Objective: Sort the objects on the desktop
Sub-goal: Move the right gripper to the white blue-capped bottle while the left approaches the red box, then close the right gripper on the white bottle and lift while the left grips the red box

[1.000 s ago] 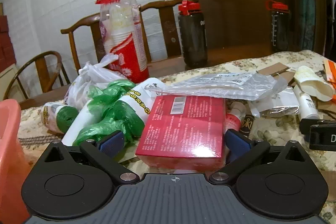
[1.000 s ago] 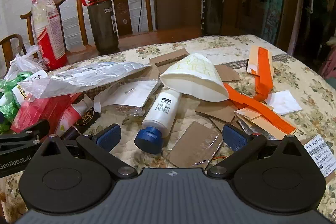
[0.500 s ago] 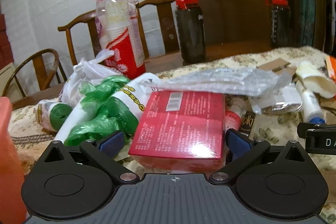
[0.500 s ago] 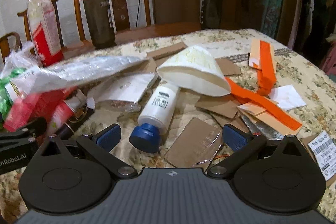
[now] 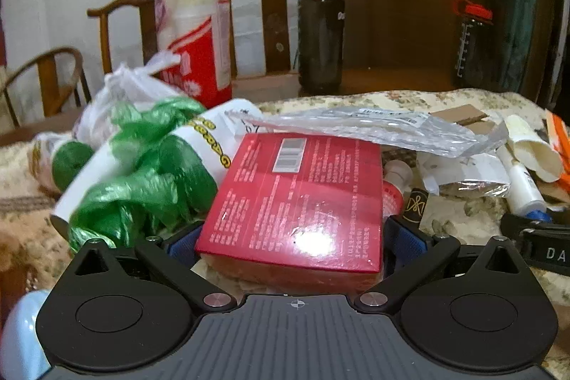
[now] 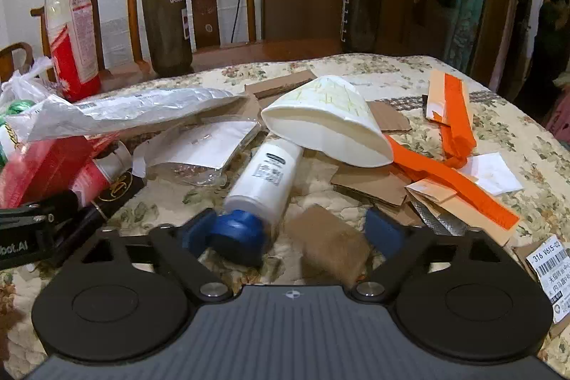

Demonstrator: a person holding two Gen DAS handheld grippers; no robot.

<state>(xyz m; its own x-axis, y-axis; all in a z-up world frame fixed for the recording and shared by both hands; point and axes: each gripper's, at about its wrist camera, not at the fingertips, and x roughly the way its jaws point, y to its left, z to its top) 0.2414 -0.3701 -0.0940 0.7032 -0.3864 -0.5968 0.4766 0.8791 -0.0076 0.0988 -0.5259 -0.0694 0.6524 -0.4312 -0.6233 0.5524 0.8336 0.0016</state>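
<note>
A red box [image 5: 302,202] wrapped in clear film lies on the flowered tablecloth. My left gripper [image 5: 290,241] has its blue pads on both sides of the box's near end, closing on it. A white bottle with a blue cap [image 6: 263,180] lies on its side. My right gripper [image 6: 288,234] is open, with the blue cap and a brown cardboard piece [image 6: 329,246] between its fingers. The bottle also shows in the left wrist view [image 5: 523,187], at the right. The red box shows in the right wrist view [image 6: 39,166], at the left.
Green plastic bags [image 5: 142,173], a clear plastic sleeve [image 5: 374,127], a white paper cone [image 6: 327,123], orange strips [image 6: 452,166] and cardboard scraps litter the cloth. Two dark bottles with red lids [image 6: 165,20] and a cup pack [image 5: 194,34] stand behind. Wooden chairs stand beyond.
My left gripper has moved forward and narrowed around the red box. My right gripper has moved forward and down, so the blue cap and cardboard now sit between its fingers.
</note>
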